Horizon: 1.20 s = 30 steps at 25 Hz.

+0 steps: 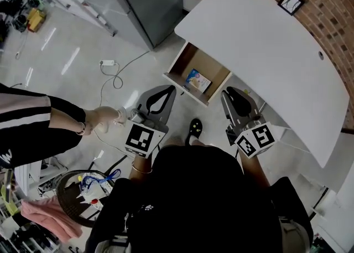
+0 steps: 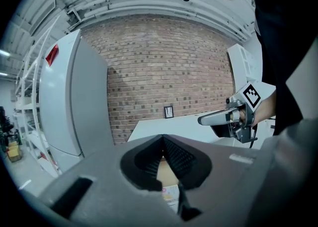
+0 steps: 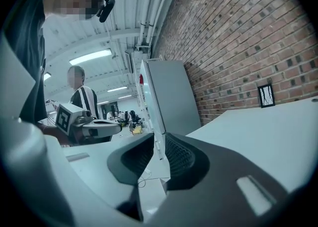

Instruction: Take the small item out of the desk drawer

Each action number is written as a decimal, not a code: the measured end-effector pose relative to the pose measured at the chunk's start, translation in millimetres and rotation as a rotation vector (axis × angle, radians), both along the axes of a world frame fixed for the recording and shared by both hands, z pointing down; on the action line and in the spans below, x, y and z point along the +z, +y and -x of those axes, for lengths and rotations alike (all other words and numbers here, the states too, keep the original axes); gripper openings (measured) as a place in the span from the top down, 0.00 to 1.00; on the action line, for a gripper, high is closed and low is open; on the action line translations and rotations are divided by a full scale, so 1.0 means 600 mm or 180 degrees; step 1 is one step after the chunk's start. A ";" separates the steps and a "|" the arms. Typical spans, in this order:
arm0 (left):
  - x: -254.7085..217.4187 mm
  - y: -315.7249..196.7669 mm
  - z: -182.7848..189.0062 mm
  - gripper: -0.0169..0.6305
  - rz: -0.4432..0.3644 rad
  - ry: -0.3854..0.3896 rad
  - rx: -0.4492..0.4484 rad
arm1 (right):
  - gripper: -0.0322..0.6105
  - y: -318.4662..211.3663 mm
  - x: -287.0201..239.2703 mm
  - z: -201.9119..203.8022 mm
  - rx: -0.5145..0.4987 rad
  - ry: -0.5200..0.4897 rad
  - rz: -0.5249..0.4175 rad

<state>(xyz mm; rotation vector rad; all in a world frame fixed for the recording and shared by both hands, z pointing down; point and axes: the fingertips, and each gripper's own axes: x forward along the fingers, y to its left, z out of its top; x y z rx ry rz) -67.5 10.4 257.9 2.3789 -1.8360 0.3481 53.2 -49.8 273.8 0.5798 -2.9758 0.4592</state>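
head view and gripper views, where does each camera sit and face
Head view: on the person's head, facing steeply down at the white desk, open drawer and small item; torso, left gripper and right gripper show.
Left gripper view: on the left gripper, facing along its jaws to the brick wall; right gripper at right.
Right gripper view: on the right gripper, facing along the desk; left gripper at left.
Shared: all three see the small black frame.

Your left claw has its jaws closed tip to tip, with nothing between them. Through the gap beneath them you see the drawer, with a small colourful item lying inside. Your right claw shows at right, before the white counter and brick wall.
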 end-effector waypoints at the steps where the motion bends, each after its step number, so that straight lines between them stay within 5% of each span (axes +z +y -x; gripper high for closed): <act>1: 0.003 -0.004 0.000 0.98 0.0005 -0.0012 -0.0004 | 0.85 -0.004 0.004 0.000 -0.0017 0.0006 0.0003; 10: 0.032 -0.038 0.014 0.98 0.0136 -0.0137 0.0114 | 0.85 -0.027 0.025 0.004 0.0033 0.0080 0.0088; 30: 0.159 -0.137 0.075 0.93 0.0586 -0.0264 0.0923 | 0.83 -0.072 0.137 0.059 0.0723 0.0450 0.0367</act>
